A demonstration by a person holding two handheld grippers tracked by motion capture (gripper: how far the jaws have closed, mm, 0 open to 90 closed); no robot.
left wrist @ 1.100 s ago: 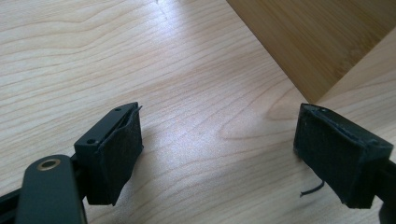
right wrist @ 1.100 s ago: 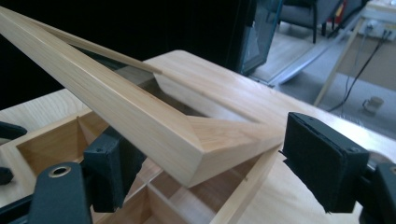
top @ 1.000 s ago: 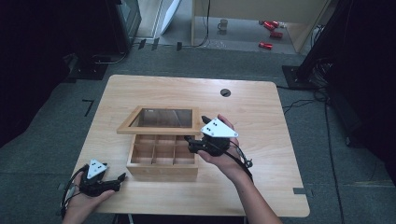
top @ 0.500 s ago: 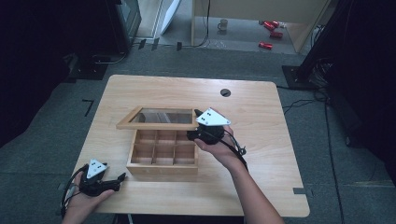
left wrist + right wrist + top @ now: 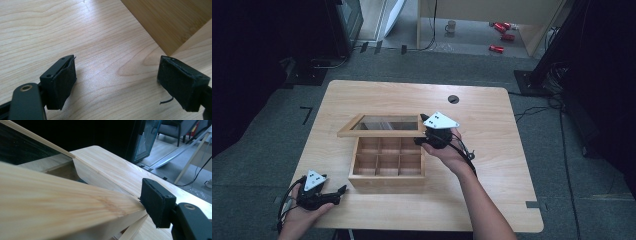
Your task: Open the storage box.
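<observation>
Box light wood, nine compartments, glass-paned lid (raised open).

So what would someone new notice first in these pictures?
Probably the wooden box with small compartments in the middle of the table, its glass-paned lid raised. The right gripper has closed onto the lid's right edge, while the left gripper rests open near the table's front left corner.
</observation>
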